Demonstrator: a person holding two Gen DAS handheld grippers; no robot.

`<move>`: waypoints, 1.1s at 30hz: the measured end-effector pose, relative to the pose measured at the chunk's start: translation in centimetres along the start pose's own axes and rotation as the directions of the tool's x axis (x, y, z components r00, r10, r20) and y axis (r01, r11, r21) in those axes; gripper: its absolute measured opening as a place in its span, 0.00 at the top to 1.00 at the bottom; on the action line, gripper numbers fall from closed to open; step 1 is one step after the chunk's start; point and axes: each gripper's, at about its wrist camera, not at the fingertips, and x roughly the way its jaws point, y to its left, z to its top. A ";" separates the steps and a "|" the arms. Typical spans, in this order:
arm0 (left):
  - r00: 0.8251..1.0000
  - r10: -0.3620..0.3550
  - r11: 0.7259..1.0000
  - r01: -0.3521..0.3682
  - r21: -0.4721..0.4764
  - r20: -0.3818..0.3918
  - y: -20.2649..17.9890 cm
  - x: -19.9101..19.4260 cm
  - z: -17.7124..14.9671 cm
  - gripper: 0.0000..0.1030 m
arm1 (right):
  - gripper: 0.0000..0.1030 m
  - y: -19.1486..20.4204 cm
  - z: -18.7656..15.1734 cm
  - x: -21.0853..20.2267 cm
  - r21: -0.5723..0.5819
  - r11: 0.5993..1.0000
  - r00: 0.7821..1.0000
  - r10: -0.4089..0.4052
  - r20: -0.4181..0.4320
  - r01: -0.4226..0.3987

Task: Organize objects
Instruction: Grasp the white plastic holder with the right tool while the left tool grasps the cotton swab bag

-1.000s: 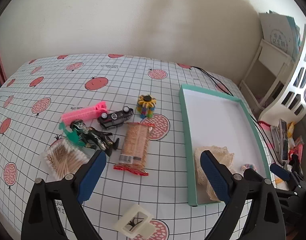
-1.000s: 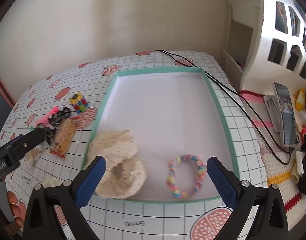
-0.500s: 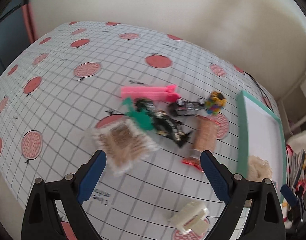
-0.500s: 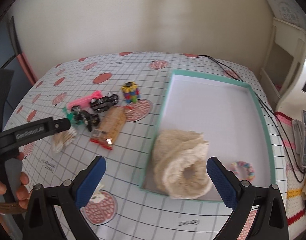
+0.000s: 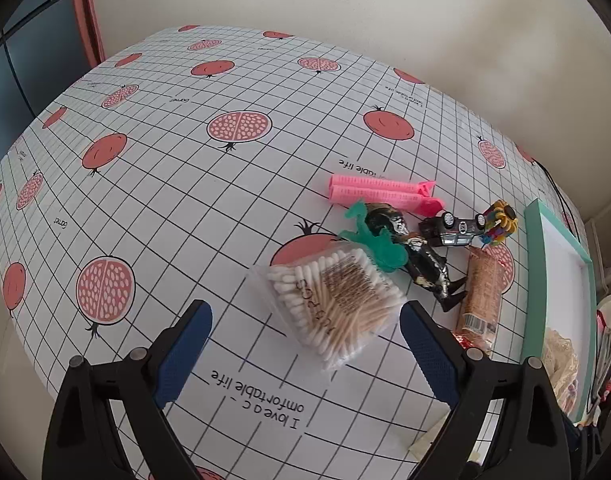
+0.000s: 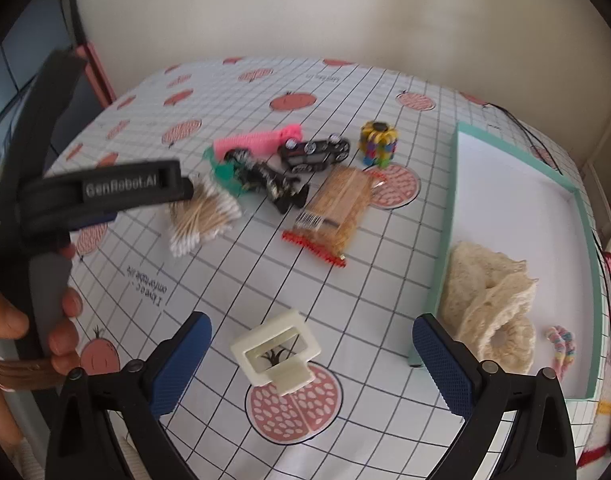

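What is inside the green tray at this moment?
The green tray holds a cream lace cloth near its front corner and a pastel hair tie beside it. The rest shows bare white floor; anything under the cloth is hidden.

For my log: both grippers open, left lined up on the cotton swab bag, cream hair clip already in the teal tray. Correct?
Not quite: in the right wrist view the cream hair clip lies on the tablecloth, outside the teal tray, between the open right gripper's fingers. The rest stands.
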 end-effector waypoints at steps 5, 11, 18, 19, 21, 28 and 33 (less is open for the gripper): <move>0.999 -0.013 1.000 0.013 0.002 -0.035 0.3 0.8 0.0 0.08 | 0.01 1.0 -0.3 1.7 -0.026 1.000 0.998 -0.002 -0.070 0.000; 0.996 -0.024 1.000 0.025 0.015 -0.081 -0.2 2.0 0.0 0.08 | 0.01 1.6 -0.7 3.0 -0.047 0.999 0.993 -0.010 -0.121 0.004; 0.997 -0.017 0.999 0.019 0.033 -0.072 -0.9 2.8 0.8 0.08 | 0.01 0.9 -0.9 4.1 -0.032 0.999 0.988 -0.029 -0.154 0.024; 0.998 -0.023 0.999 0.026 0.032 -0.066 -1.1 2.9 0.9 0.08 | 0.01 0.9 -0.9 4.1 -0.028 0.999 0.988 -0.028 -0.154 0.024; 0.998 -0.025 0.999 0.027 0.040 -0.055 -1.5 3.0 1.0 0.08 | 0.01 0.7 -0.8 4.2 -0.025 0.999 0.988 -0.028 -0.153 0.024; 0.999 0.012 0.996 -0.008 0.093 -0.042 -2.9 3.8 0.9 0.08 | 0.03 0.5 -0.4 4.6 -0.023 0.999 0.988 -0.036 -0.153 0.033; 0.999 0.035 0.994 -0.031 0.104 -0.039 -3.2 4.1 0.9 0.08 | 0.19 0.4 0.0 4.3 -0.016 1.000 0.988 -0.028 -0.152 0.026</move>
